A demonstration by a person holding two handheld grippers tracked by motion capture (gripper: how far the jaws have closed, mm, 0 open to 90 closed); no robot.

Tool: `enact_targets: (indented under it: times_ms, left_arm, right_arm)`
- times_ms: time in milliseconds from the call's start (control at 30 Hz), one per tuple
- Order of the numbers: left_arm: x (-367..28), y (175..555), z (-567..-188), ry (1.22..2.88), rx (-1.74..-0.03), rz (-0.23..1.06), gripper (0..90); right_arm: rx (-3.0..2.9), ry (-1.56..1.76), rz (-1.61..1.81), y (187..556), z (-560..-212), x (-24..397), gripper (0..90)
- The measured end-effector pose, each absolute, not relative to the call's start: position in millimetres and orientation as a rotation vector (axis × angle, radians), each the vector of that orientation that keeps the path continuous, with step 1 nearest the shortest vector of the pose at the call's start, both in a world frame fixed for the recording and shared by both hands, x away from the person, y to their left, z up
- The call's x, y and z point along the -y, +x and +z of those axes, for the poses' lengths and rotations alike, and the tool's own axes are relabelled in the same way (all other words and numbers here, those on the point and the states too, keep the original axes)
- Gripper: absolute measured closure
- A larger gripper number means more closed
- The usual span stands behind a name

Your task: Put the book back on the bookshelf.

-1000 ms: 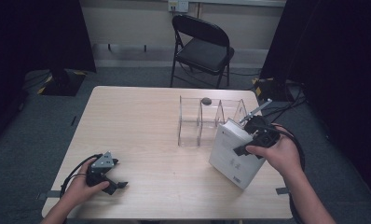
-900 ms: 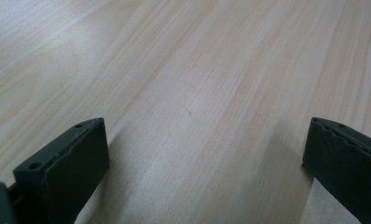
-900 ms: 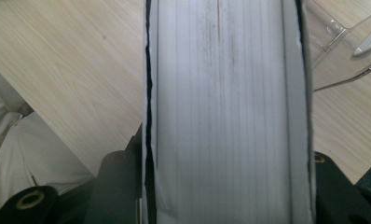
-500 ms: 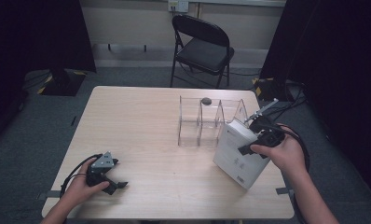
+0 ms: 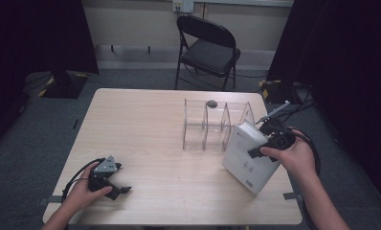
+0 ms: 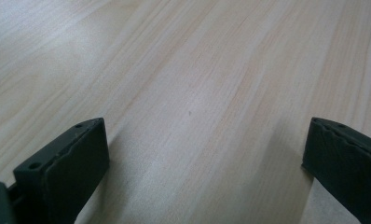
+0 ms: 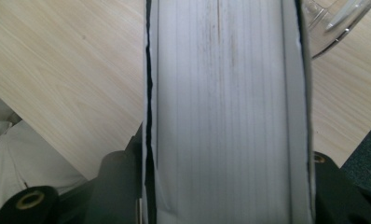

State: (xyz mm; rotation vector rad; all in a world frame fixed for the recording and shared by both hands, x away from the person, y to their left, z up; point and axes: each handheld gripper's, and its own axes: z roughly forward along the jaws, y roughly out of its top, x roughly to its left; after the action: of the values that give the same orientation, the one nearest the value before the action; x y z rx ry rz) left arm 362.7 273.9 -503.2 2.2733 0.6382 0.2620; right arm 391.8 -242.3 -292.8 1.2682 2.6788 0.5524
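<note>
1. Right gripper [image 5: 264, 146] squeezes a thick white book [image 5: 248, 155], tilted, low corner near the table's [image 5: 145, 129] front edge.
2. Left gripper [image 5: 116, 188] rests wide open, well apart.
3. Just behind the book stands the clear divider rack [image 5: 212, 125], nearer the right hand.

black folding chair [image 5: 208, 48] behind wooden table [image 5: 145, 129]; small grey object [image 5: 211, 103] by clear divider rack [image 5: 212, 125].
</note>
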Motion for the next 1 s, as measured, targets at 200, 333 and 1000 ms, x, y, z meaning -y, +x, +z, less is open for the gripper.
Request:
enact_targets:
  times_ms: [200,333,1000]
  left_arm:
    - [-273.9,362.7,-503.2,2.273,-0.638,0.262,0.0]
    - [-273.9,362.7,-503.2,2.273,-0.639,0.262,0.0]
    - [-273.9,362.7,-503.1,2.274,-0.638,0.261,0.0]
  right_arm:
    - [-2.66,1.296,0.545,393.7,-292.1,247.2,52.3]
    - [-2.646,1.328,0.54,396.5,-291.4,250.1,52.3]
    - [-2.599,1.377,0.483,414.8,-287.7,248.5,52.3]
